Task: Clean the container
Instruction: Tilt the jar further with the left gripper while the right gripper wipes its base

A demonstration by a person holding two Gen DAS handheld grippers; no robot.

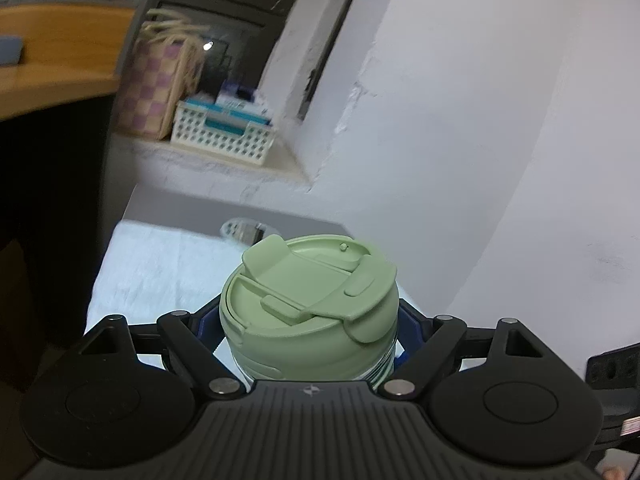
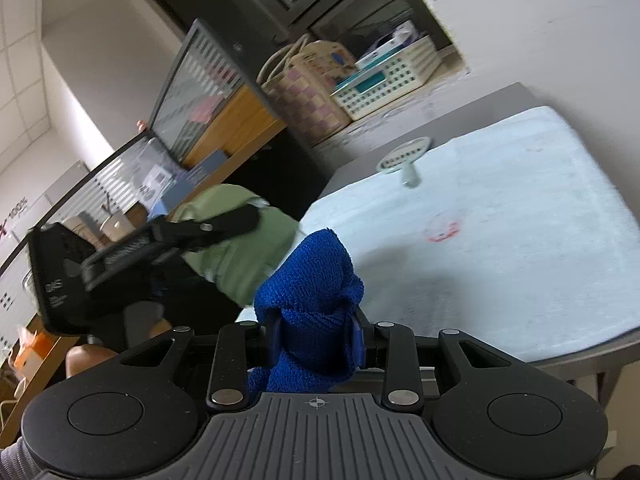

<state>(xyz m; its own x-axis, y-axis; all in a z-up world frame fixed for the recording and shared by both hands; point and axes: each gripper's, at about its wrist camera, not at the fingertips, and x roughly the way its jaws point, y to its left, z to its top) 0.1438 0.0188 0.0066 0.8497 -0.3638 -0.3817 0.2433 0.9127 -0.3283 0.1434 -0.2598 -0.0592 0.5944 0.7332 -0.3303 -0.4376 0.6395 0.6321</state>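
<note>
Green container (image 1: 310, 300), no legible label, apparently

My left wrist camera sits just behind the left hand-held gripper (image 1: 308, 320), looking forward and slightly down, very close on the green lidded cup (image 1: 310, 300), towards the white wall. My right wrist camera looks along the right hand-held gripper (image 2: 316, 336), tilted, across the worktop (image 2: 500, 240). Both views share the white towel, the strainer (image 2: 404, 152), the checked bag (image 1: 160, 80) and the white basket (image 1: 224, 132).
</note>
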